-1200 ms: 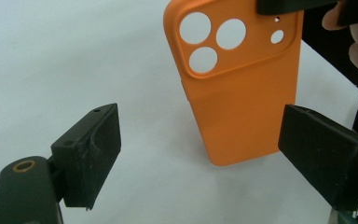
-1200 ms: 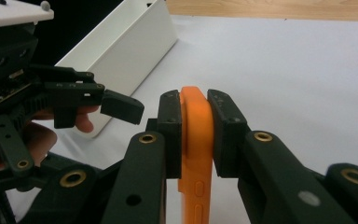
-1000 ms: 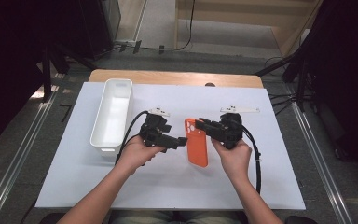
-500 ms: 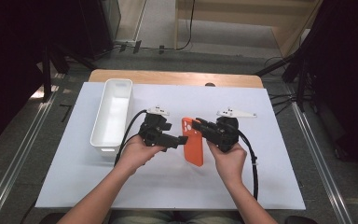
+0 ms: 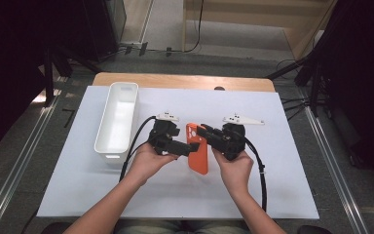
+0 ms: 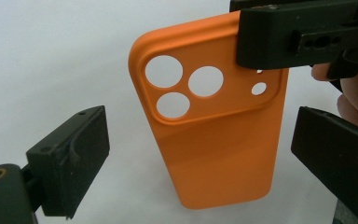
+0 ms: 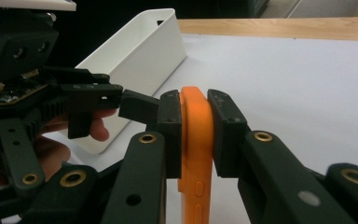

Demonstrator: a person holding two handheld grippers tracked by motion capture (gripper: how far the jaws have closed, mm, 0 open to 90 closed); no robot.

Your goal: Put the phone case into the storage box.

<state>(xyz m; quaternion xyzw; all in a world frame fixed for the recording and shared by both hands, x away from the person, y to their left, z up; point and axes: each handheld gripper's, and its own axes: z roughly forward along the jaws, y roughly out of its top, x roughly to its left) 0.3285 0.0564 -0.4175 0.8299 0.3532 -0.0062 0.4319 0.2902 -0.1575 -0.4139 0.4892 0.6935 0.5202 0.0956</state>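
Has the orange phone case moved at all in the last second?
Yes, slightly. Against the white bin in the high view, the orange phone case, clamped in the right tool, has edged left toward the bin.

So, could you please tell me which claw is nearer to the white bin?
Left. The left claw sits just beside the white bin, its jaws open around the orange phone case. The right claw is farther off, clamped on the case's far edge.

Grey floor (image 5: pixel 24 146), white-topped table (image 5: pixel 282 195), perhaps wooden furniture (image 5: pixel 253 19) behind
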